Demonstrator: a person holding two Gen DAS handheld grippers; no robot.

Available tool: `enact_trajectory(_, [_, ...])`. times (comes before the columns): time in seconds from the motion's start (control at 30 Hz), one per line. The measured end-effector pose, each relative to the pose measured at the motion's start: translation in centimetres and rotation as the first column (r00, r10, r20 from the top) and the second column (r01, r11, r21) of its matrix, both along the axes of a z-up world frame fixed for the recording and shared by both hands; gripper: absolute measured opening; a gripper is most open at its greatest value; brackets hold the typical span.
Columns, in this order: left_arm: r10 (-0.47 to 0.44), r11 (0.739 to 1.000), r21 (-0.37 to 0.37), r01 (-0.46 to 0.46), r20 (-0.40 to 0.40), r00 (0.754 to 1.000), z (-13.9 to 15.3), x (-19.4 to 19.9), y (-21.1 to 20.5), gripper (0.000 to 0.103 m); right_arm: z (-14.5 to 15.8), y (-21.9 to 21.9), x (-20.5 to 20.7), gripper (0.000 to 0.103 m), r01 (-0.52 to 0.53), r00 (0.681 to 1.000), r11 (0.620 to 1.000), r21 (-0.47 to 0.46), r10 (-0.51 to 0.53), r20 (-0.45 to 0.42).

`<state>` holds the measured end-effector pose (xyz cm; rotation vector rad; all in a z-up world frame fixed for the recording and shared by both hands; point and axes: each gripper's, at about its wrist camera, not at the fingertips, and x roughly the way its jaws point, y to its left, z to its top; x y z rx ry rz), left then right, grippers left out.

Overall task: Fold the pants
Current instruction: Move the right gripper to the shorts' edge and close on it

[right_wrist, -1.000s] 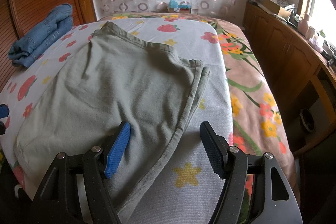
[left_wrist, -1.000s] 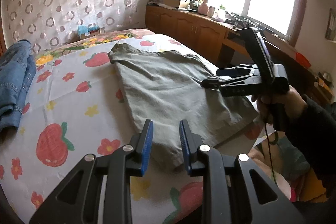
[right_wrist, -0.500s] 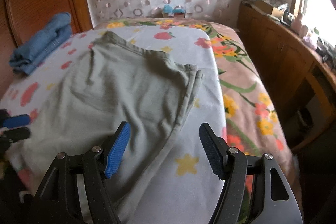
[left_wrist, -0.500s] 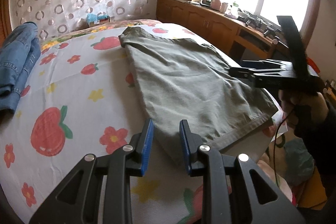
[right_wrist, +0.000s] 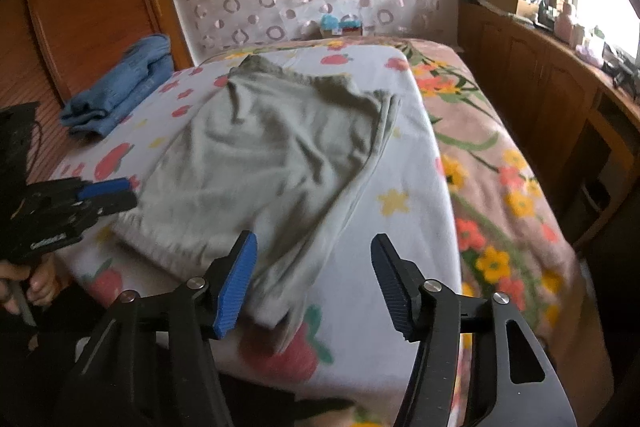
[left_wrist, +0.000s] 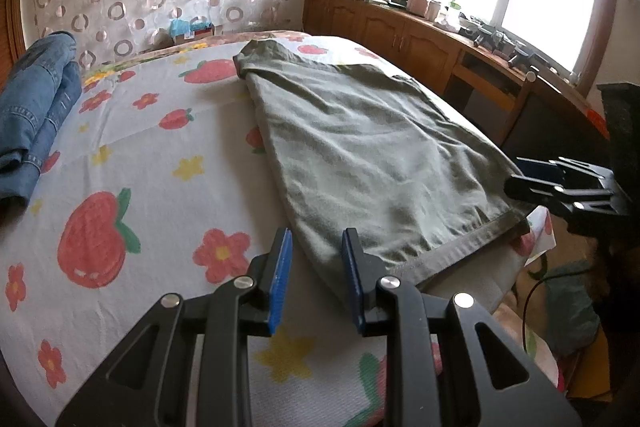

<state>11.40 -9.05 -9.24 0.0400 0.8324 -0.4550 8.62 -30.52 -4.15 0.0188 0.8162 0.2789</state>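
We see both wrist views looking down toward twelve o'clock, close over the same bed and pants.

text: none legible | left gripper body: pale lettering, too blurred to read | small box at far end of bed: printing too small to read

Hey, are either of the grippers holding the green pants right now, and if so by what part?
Neither. Left gripper and right gripper hover open at the near corners of the green pants.
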Motion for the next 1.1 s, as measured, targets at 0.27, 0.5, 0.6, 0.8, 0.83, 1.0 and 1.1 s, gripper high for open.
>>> enact_trajectory(0.27, [0.003, 0.999, 0.038, -0.003, 0.004, 1.000, -0.9, -0.1, -0.4, 0.030, -1.3, 1.1, -1.0, 0.048, 0.003, 1.000, 1.000, 0.007, -0.003, -0.031])
enact_trajectory(0.5, [0.017, 0.999, 0.049, -0.018, 0.028, 0.999, -1.0, -0.2, -0.3, 0.038, -1.7, 1.9, -1.0, 0.033, -0.003, 0.999, 1.000, 0.000, 0.003, -0.037])
enact_trajectory(0.6, [0.019, 0.998, 0.058, -0.021, 0.032, 0.999, -1.0, -0.2, -0.4, 0.040, -1.8, 2.4, -1.0, 0.024, -0.015, 0.999, 1.000, -0.004, 0.015, -0.036])
enact_trajectory(0.8, [0.018, 0.999, 0.051, -0.018, 0.003, 1.000, -0.8, 0.0, -0.3, 0.040, -2.0, 3.1, -1.0, 0.019, -0.030, 0.999, 0.999, -0.033, 0.029, -0.028])
enact_trajectory(0.83, [0.012, 0.999, 0.038, -0.012, -0.013, 1.000, -0.7, 0.0, -0.2, 0.040, -2.0, 3.1, -1.0, 0.019, -0.031, 0.999, 0.999, -0.034, 0.030, -0.025])
enact_trajectory(1.0, [0.005, 0.998, -0.059, -0.009, -0.070, 0.998, -0.4, -0.3, 0.6, 0.040, -2.1, 3.0, -1.1, 0.019, -0.030, 0.999, 0.999, -0.027, 0.030, -0.017])
enact_trajectory(1.1, [0.004, 0.993, -0.116, -0.014, -0.084, 0.996, 0.0, -0.5, 1.0, 0.040, -2.1, 3.0, -1.1, 0.019, -0.030, 1.000, 0.999, -0.025, 0.029, -0.011])
